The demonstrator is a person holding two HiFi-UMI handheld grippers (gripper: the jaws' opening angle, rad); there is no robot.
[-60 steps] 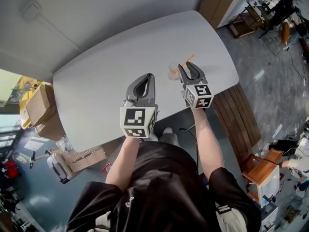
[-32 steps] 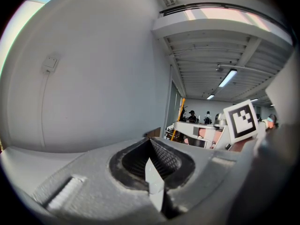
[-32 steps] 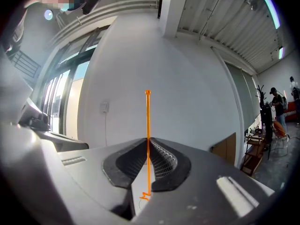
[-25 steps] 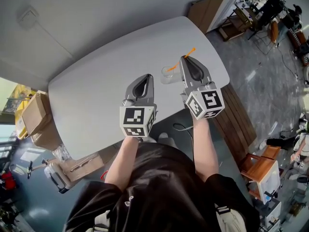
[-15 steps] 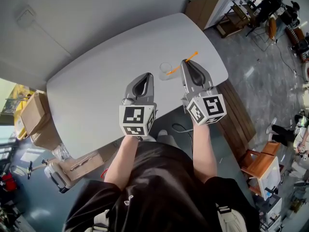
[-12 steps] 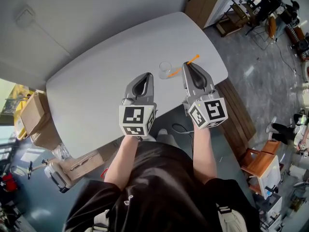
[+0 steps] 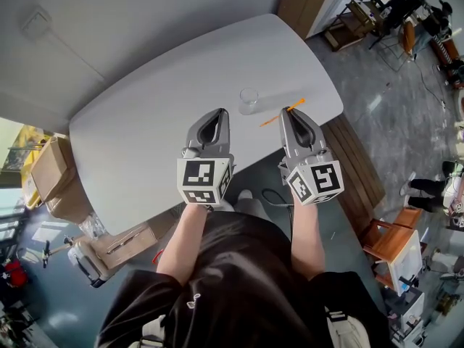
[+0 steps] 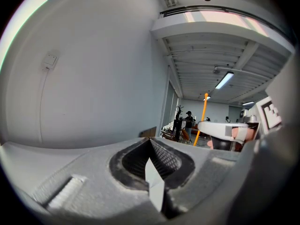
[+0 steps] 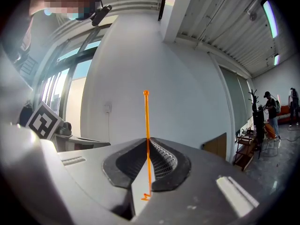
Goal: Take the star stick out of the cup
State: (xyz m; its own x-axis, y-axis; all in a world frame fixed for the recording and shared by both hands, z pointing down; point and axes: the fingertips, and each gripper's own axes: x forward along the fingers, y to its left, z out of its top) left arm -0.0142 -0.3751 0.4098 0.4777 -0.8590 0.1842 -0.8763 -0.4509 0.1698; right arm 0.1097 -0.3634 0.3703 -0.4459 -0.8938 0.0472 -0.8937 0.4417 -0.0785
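Note:
A thin orange star stick [image 7: 279,114] is pinched in my right gripper [image 7: 289,112], whose jaws are shut on it; the stick juts out to both sides of the tips, clear of the cup. In the right gripper view the star stick [image 9: 146,125] rises straight up from between the closed jaws. The small clear cup [image 7: 249,100] stands upright on the white table [image 7: 159,107], up and to the left of the right gripper's tips, with nothing in it. My left gripper [image 7: 211,119] hovers over the table's near part, shut and holding nothing. The left gripper view catches the star stick [image 8: 202,117] off to the right.
The table's right edge drops to a wooden bench [image 7: 359,167] and grey floor. Cardboard boxes [image 7: 56,172] sit on the floor at the left. Chairs and equipment [image 7: 391,6] crowd the far right. A wall runs behind the table.
The right gripper has drawn the star stick out of the cup and moved it rightward and nearer. The cup now stands alone. The left gripper has stayed put.

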